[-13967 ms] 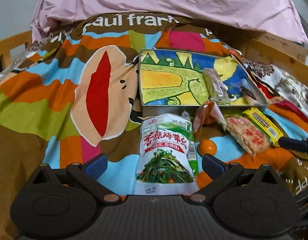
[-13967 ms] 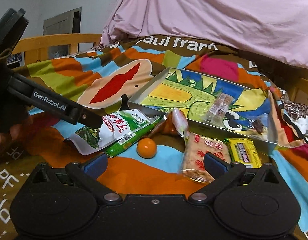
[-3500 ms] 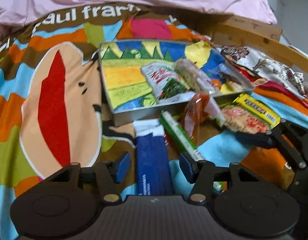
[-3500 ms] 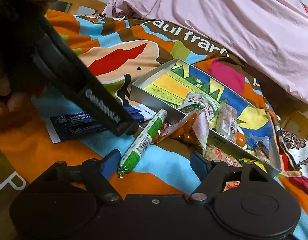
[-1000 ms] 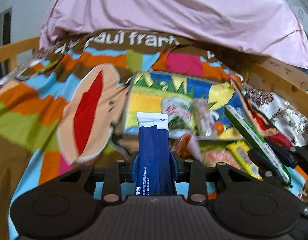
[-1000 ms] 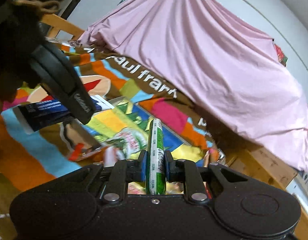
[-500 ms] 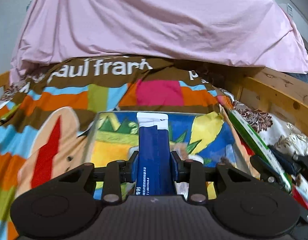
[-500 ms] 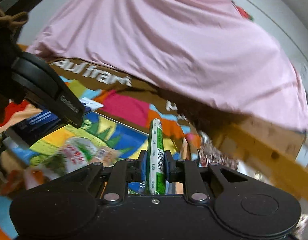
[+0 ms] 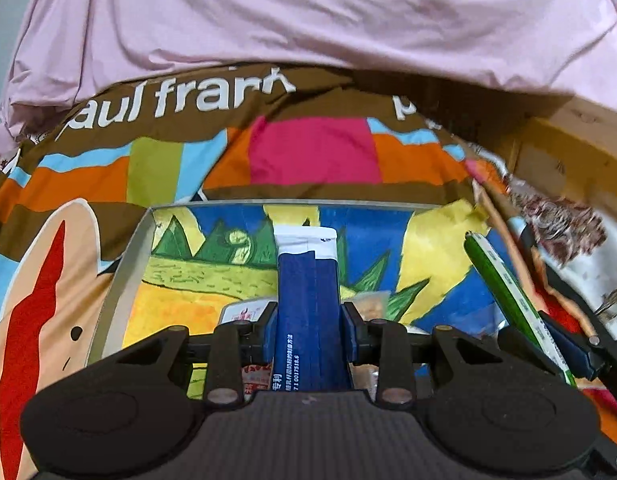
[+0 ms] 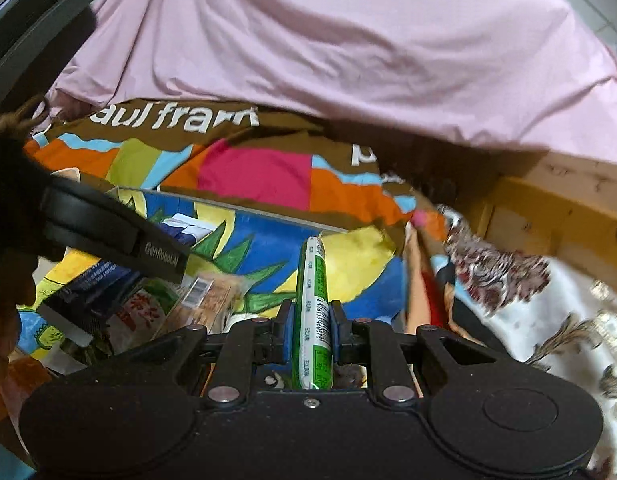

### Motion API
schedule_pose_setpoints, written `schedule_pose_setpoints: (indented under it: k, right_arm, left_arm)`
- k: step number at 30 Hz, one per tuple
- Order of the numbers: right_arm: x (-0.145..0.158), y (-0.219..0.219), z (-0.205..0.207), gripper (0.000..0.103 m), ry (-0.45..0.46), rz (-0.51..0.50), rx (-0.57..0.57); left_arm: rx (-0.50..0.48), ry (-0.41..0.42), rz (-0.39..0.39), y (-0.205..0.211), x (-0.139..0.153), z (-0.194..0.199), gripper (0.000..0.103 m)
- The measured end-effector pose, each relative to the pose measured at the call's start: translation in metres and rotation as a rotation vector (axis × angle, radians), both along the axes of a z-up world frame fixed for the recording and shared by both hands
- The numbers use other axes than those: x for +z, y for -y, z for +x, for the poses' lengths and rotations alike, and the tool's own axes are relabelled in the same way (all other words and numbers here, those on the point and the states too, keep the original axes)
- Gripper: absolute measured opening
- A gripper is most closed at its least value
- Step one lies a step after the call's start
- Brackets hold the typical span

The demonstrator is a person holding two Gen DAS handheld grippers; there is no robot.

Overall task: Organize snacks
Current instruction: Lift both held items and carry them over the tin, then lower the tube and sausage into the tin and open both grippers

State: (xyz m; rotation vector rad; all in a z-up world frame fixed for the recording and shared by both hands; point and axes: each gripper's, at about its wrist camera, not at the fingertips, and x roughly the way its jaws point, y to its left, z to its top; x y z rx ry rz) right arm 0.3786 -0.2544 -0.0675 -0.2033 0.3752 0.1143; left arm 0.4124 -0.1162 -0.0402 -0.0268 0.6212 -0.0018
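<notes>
Left gripper (image 9: 308,336) clamps a blue packet (image 9: 308,300), right gripper (image 10: 311,334) a green stick (image 10: 314,300), above the snack-crowded tray (image 9: 120,280), pink sheet (image 9: 308,12) behind

Far half of the tray (image 9: 126,280): bare painted floor, open to a gripper from above. Near half crowded: seaweed packet (image 10: 142,312) and cracker pack (image 10: 210,294) lie there. Low metal rim bounds it. Pink sheet (image 9: 308,12) rises beyond; wooden bed frame (image 10: 548,216) blocks the far right.
</notes>
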Motion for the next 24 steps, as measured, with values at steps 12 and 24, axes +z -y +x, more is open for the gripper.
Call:
schedule_pose_setpoints:
  k: [12,24]
  right_arm:
    - [-0.012,0.004,0.012,0.019,-0.11,0.039,0.0]
    - [-0.014,0.008,0.013,0.022,-0.125,0.065,-0.01]
  left_arm:
    - [-0.008,-0.025,0.037,0.008,-0.021,0.004,0.035]
    - [-0.009,-0.025,0.049,0.01,-0.022,0.003,0.037]
